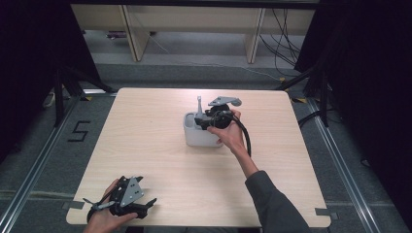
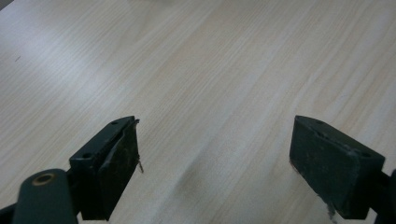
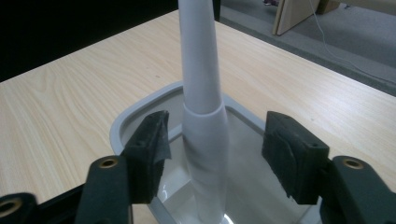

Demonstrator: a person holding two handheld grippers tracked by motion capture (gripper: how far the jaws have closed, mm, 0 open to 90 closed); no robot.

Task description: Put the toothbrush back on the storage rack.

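Black jaws of the right hand-held gripper stand apart, clear of the white handle upright in the grey tub mid-worktop. Release looks done, probably; next, withdraw upward. Left hand-held gripper rests wide, empty.

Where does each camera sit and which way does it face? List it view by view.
High view: above the person's side, looking forward and down on the table; both hands show, left gripper, right gripper.
Left gripper view: rides the left gripper, faces bare tabletop between open jaws.
Right gripper view: rides the right gripper, looks into the white container; the white handle stands between open pads.
Shared: high and right gripper views show container and handle.
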